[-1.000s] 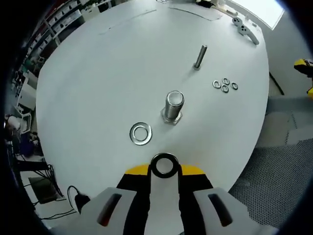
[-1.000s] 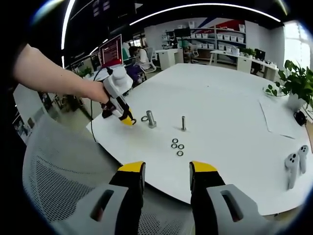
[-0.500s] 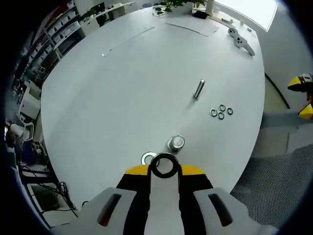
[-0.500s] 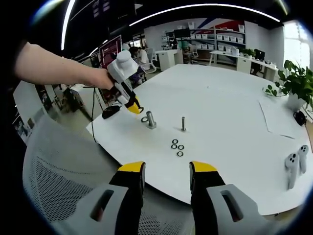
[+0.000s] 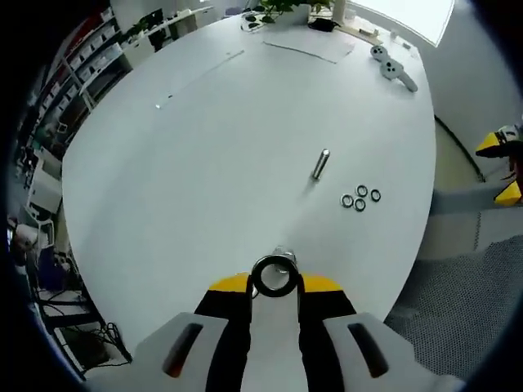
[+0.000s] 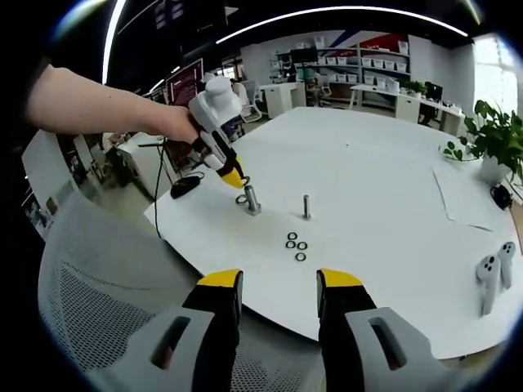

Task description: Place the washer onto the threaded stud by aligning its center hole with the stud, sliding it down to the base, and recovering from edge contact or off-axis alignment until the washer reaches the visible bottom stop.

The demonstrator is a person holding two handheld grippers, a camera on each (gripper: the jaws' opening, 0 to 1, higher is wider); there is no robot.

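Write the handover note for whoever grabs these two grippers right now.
Left gripper: shut on a washer, held just above the big stud near the table edge.
Right gripper: open, empty, back off the table.
Also there: a spare washer flat beside the big stud, a thin stud, four small washers.
Done: washer picked up.
Left: centre the hole, slide it to the base.

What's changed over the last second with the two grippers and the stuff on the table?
The left gripper, shut on a washer, rose from the table edge and swung over the thick stud, now hanging just above its top. Nothing was taken hold of or let go. The right gripper stayed open off the table edge; the thin stud, four small washers and loose washer lie unmoved.
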